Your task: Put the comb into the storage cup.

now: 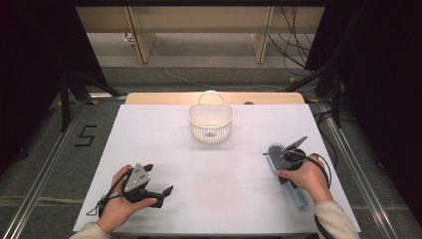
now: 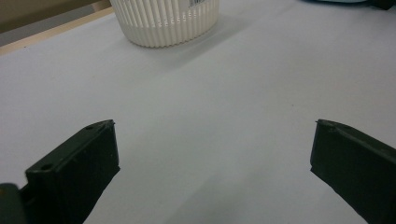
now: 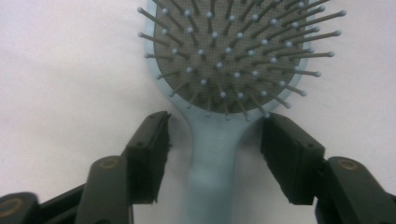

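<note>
A light blue hairbrush (image 1: 275,154) with a grey bristle pad lies bristles-up on the white table at the right. My right gripper (image 1: 287,158) points down over it. In the right gripper view the jaws straddle the neck of the hairbrush (image 3: 212,154) just below the bristle pad, with a gap on each side and the pads not touching it. A white slotted basket (image 1: 211,122) with a handle stands at the far middle of the table. My left gripper (image 1: 161,194) rests low at the near left, open, with bare table between its fingers; the basket (image 2: 166,21) is ahead of it.
The white table sheet (image 1: 164,149) ends on a wooden edge behind the basket. Metal rails run along the floor on both sides, and cables lie on the floor at the back right. Dark curtains stand to the left and right.
</note>
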{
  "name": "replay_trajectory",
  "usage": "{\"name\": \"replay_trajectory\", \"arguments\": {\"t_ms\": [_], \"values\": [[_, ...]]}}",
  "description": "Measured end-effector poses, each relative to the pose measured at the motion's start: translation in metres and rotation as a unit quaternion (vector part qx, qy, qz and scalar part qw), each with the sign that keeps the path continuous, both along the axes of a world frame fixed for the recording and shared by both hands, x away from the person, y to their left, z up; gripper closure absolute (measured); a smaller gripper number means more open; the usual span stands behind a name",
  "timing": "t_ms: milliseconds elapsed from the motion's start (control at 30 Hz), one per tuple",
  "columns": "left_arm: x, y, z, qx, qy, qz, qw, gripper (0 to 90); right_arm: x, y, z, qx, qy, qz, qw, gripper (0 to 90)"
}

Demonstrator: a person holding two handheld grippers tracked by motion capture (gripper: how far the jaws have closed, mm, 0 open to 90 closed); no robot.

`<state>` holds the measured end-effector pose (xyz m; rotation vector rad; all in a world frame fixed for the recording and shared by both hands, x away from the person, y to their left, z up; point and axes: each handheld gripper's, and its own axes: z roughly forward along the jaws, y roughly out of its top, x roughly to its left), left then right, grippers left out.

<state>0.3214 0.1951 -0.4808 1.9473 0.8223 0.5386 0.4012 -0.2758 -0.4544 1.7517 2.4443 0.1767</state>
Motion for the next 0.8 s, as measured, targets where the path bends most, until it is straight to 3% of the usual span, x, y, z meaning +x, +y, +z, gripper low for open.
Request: {"name": "replay_trajectory", "arguments": {"t_ms": [800], "values": [[-0.0003,0.0005,0.0005,0.0,0.0,0.0,1.0,0.6,0.0045,0.0017,0.0024,-0.005,0.026,-0.021,0.9994,67.9]]}}
